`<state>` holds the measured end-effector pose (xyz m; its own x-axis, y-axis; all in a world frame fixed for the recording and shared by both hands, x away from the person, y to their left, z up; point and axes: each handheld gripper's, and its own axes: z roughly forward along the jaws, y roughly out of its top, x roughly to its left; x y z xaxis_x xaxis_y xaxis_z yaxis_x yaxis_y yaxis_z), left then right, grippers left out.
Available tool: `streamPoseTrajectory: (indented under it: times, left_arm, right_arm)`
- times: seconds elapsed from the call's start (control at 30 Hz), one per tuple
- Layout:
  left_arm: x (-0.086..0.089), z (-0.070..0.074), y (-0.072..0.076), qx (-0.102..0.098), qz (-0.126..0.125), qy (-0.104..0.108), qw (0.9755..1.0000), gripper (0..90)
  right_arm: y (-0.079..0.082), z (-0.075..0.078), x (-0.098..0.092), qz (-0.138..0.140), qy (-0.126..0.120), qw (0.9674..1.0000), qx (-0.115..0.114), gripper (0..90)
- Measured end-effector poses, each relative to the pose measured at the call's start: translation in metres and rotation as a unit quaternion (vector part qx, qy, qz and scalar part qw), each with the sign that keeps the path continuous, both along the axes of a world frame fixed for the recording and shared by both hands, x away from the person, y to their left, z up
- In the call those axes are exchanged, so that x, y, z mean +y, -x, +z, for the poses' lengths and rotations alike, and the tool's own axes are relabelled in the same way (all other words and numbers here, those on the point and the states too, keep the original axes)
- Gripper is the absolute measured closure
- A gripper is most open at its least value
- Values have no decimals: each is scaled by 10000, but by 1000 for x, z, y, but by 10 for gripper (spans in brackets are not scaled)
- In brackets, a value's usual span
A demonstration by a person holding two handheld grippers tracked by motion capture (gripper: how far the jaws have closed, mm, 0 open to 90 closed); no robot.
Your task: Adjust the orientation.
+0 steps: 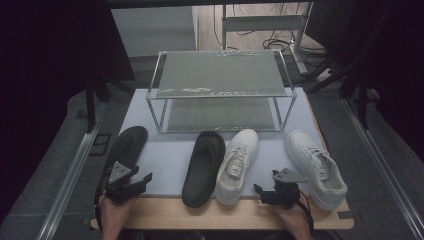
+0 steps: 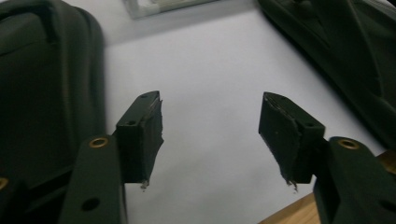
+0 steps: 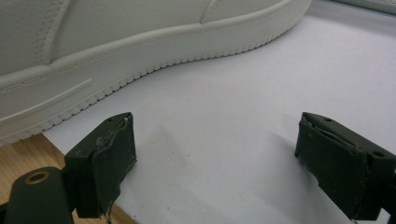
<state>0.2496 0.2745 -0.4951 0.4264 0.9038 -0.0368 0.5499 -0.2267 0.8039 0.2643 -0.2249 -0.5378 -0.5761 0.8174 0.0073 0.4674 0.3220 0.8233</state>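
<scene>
Four shoes lie in a row on a pale mat (image 1: 170, 150): a black slipper (image 1: 125, 145) at the left, a second black slipper (image 1: 202, 167), a white sneaker (image 1: 237, 165) and another white sneaker (image 1: 315, 167) at the right. My left gripper (image 1: 142, 180) hovers by the left slipper's heel, open. In the left gripper view its jaws (image 2: 210, 135) stand apart over bare mat, between that slipper (image 2: 42, 93) and the second slipper (image 2: 336, 42). My right gripper (image 1: 260, 192) sits between the two sneakers, open (image 3: 215, 163), with nothing in it and the sneaker's sole (image 3: 116, 51) on its left.
A clear two-tier rack (image 1: 220, 85) stands at the back of the mat, both shelves bare. The wooden table edge (image 1: 225, 212) runs along the front. Metal rails flank the table, and cables and desk legs lie on the floor behind.
</scene>
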Motion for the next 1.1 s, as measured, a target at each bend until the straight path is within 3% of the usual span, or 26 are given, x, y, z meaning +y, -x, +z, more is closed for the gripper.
streamPoseTrajectory:
  times: [0.43, 0.7, 1.1]
  left_arm:
    - [27, 17, -13, 73, 378, -10, 9993, 544]
    - [43, 10, -27, 296, 558, 5, 9980, 638]
    - [43, 6, -48, 560, 620, 1, 9965, 690]
  right_arm:
    - [0, 0, 0, 0, 0, 10000, 1, 124]
    - [0, 0, 0, 1, 1, 10000, 0, 124]
    - [0, 0, 0, 1, -2, 10000, 1, 124]
